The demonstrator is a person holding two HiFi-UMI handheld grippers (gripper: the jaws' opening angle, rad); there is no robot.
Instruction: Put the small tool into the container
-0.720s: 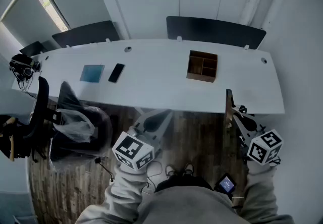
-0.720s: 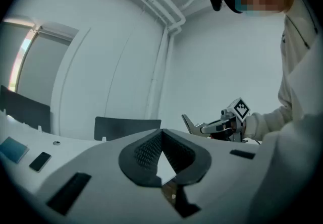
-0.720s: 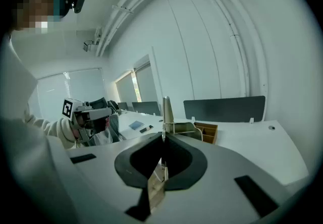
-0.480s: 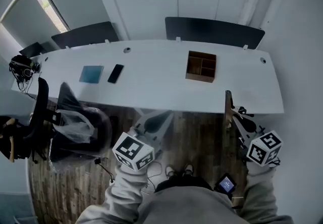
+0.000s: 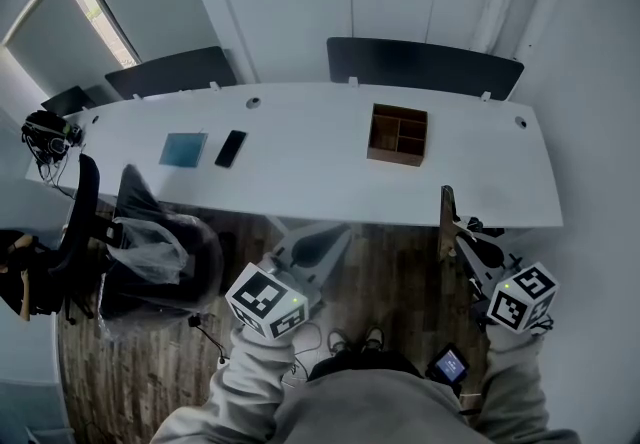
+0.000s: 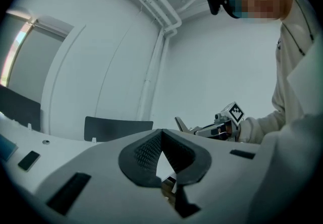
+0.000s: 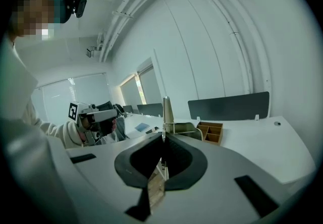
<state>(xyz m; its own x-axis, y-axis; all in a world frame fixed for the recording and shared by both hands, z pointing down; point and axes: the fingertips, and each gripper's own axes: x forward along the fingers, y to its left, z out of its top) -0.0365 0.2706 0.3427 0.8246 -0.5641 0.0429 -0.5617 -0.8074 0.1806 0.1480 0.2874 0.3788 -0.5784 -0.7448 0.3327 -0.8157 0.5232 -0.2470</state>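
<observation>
Count two tongs in the lower half of the head view: the left tongs (image 5: 330, 234) at lower centre and the right tongs (image 5: 462, 237) at lower right. Each carries one marker cube, the left cube (image 5: 265, 300) and the right cube (image 5: 522, 296), two in total. Count one small tool (image 5: 444, 212), at the right tongs. Count one table (image 5: 300, 182) across the middle of the frame. On it, count one container (image 5: 398, 134) right of centre, and one blue pad (image 5: 183, 148) and one black phone (image 5: 231, 146) left of centre. Count two long dark panels along the upper edge of the table: the left panel (image 5: 170, 70) and the right panel (image 5: 425, 62).
</observation>
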